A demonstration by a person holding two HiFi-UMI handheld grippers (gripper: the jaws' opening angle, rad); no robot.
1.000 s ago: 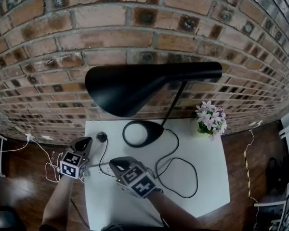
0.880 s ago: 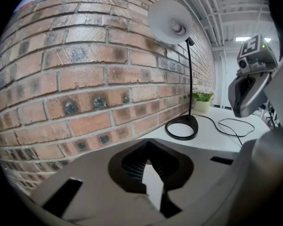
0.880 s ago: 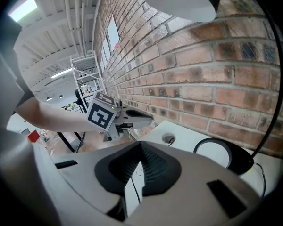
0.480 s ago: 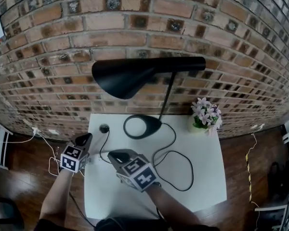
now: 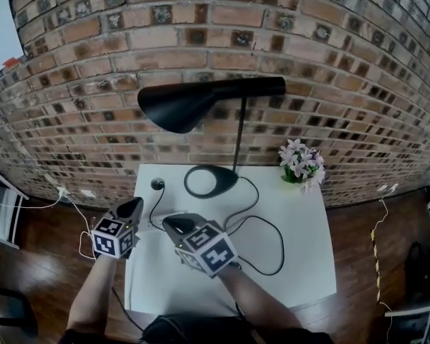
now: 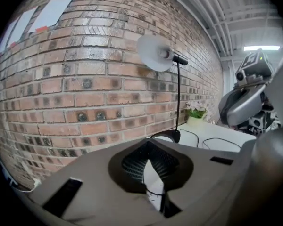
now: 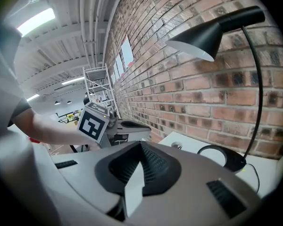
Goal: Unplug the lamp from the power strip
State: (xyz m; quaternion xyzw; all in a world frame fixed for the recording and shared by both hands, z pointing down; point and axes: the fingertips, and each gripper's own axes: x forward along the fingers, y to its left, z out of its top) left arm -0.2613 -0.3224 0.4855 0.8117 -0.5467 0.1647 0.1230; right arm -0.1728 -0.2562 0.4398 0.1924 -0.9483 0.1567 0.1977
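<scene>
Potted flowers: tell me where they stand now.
In the head view, the potted flowers stand at the far right corner of the table, by the brick wall, right of the lamp base.

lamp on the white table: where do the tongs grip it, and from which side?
Grip the thin upright stem, between the flat base and the shade. Come level from the table's near side and close across the rod. The brick wall stands close behind it, the shade is a wide cone overhanging leftward, and the base lies flat. The stem is likely the only part slim enough.
</scene>
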